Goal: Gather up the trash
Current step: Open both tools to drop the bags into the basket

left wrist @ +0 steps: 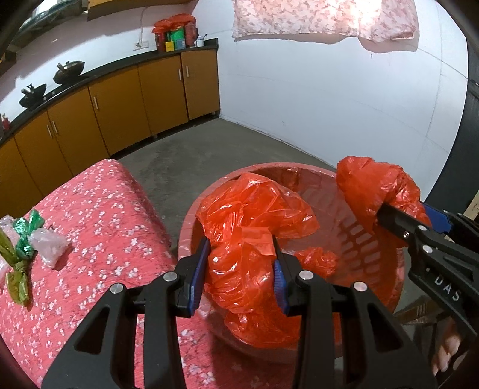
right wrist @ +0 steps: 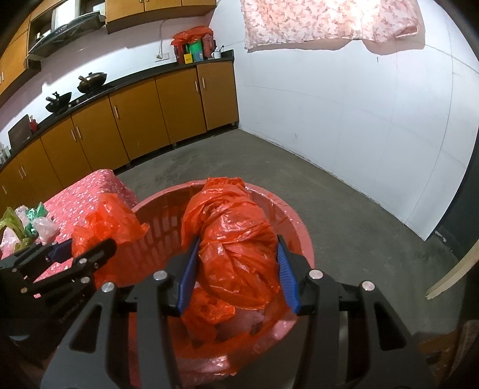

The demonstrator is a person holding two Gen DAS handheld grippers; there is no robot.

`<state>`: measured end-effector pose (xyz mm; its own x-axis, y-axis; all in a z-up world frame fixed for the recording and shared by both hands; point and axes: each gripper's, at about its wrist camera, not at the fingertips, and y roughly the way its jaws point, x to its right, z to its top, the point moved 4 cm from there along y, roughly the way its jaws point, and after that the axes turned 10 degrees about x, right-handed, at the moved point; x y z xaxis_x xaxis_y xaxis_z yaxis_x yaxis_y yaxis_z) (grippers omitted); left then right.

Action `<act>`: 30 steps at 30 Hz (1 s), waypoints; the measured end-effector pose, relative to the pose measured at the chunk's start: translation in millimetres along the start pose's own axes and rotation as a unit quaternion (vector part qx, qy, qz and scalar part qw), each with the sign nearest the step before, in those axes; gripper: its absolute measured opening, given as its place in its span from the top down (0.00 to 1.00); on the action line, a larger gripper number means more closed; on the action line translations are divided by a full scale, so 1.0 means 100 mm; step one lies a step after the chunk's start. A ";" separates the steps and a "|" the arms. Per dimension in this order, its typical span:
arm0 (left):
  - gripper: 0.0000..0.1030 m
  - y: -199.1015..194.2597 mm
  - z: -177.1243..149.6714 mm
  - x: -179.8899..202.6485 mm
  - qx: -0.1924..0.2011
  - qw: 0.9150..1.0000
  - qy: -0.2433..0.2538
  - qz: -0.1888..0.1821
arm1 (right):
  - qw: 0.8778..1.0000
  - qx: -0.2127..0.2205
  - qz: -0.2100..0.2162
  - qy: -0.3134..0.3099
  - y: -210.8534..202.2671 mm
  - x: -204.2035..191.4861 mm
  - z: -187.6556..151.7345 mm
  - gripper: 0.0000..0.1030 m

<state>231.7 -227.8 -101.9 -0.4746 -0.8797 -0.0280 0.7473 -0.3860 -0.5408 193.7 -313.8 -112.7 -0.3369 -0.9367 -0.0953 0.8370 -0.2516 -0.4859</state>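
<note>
Left gripper [left wrist: 239, 269] and right gripper [right wrist: 236, 272] are each clamping a bunched edge of the red plastic bag [left wrist: 248, 227] between blue pads, over the pink slotted basket [left wrist: 359, 239], with crumpled wrappers [left wrist: 27, 239] lying left on the floral tablecloth [left wrist: 98, 209].

Background: run of orange-brown base cabinets [right wrist: 134, 119] under a dark countertop [right wrist: 125, 82] along the left wall. Two dark woks [right wrist: 91, 80] stand on the counter, one beside the other. At the far end of the counter: a cluster of coloured boxes [right wrist: 193, 51] and a white mug [right wrist: 216, 54]. Range hood [right wrist: 64, 31] mounted above, upper cabinets beside it. Floral curtain [right wrist: 329, 21] hangs on the white wall [right wrist: 344, 119]. Floor [right wrist: 239, 158] is bare grey concrete.
</note>
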 end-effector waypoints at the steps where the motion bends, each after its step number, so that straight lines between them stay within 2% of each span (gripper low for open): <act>1: 0.62 0.01 0.00 0.01 -0.001 1.000 0.001 -0.001 | 1.000 0.000 0.000 0.001 0.01 0.00 0.00 0.53; 15: 0.61 0.17 0.00 0.08 -0.006 1.000 0.009 -0.016 | 1.000 0.010 0.014 0.011 0.09 -0.01 0.10 0.53; 17: 0.61 0.20 -0.01 0.10 -0.010 1.000 0.010 -0.018 | 1.000 0.011 0.020 0.016 0.09 0.00 0.10 0.51; 22: 0.55 0.23 -0.03 0.10 -0.016 1.000 0.007 -0.024 | 0.999 0.010 0.037 0.031 0.11 0.04 0.11 0.47; 26: 0.46 0.23 -0.04 0.07 -0.017 0.999 -0.001 -0.031 | 0.998 0.012 0.041 0.041 0.09 0.07 0.11 0.39; 30: 0.43 0.20 -0.04 0.07 -0.016 0.999 -0.002 -0.037 | 0.999 0.015 0.031 0.034 0.06 0.07 0.10 0.39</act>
<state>241.9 -240.3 -116.6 -0.5260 -0.8503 0.0158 0.6955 -0.4408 -0.5674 201.2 -324.6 -107.4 -0.3107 -0.9326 -0.1836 0.8699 -0.2012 -0.4502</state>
